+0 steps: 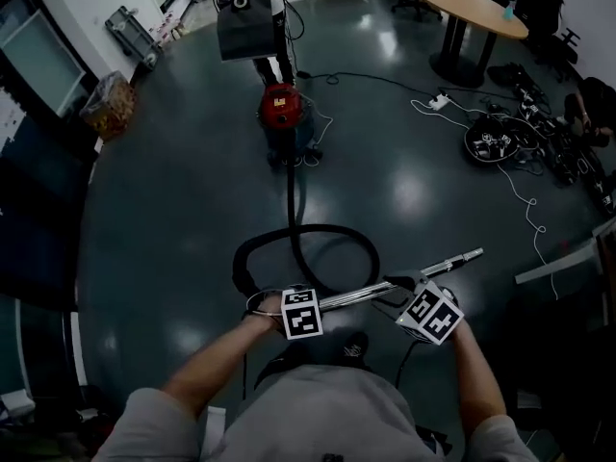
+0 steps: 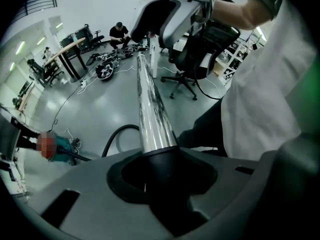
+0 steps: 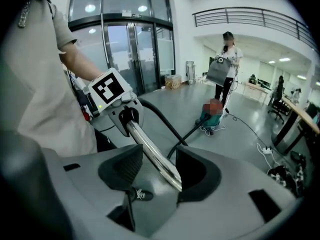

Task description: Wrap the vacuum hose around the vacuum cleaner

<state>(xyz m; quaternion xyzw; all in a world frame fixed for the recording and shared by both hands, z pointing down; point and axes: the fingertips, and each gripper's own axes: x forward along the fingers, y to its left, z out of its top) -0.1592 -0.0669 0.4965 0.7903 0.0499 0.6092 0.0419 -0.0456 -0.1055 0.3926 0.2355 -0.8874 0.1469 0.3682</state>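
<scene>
Left gripper view: left claw (image 2: 162,176) clamps wand (image 2: 151,109) (right claw (image 3: 157,166) parted).

Round wooden table (image 1: 474,10), white power strip (image 1: 440,101), tangled cables (image 1: 500,141) on glossy dark floor (image 1: 173,219).

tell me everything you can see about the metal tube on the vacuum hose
The metal tube is a long, straight, shiny chrome-looking pipe, held roughly level across the person's front with its free end pointing right. The left tool is clamped on it at its black collar. Further along, it passes between the open jaws of the right tool. From the collar end the black hose loops over the floor to the red vacuum cleaner.
</scene>
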